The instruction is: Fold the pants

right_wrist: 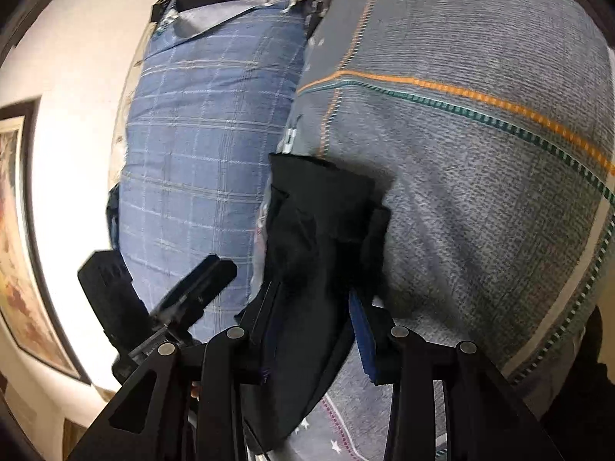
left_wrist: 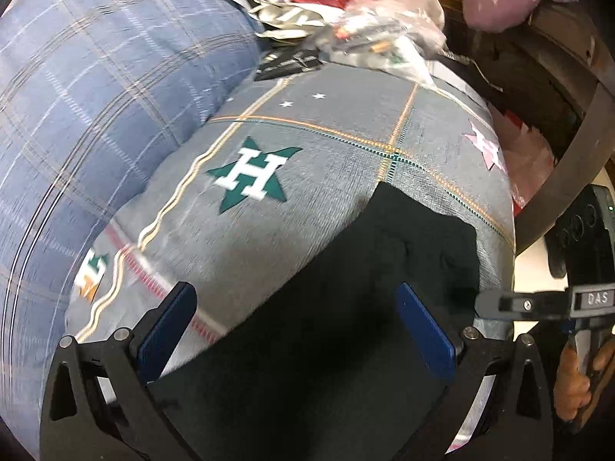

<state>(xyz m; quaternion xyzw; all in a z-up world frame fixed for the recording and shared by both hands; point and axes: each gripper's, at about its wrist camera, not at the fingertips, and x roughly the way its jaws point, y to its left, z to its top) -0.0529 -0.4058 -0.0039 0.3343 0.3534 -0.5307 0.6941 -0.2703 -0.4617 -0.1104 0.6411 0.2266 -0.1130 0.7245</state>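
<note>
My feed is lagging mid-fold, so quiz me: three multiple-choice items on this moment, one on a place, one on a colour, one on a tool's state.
1. Where do the black pants lie?
A. on the grey bedspread
B. on the floor
C. on top of the blue plaid pillow

2. What colour is the star behind the white H?
A. red
B. green
C. yellow

3. How is the right tool?
A. open and clear of cloth
B. out of view
C. shut on the black pants

Answers:
1. A, since the pants rest on the grey bedspread, beside the blue plaid pillow.
2. B, the star shows dark green in the left wrist view.
3. C, black cloth is bunched between its fingers, while the left tool stands open over the pants.
</note>
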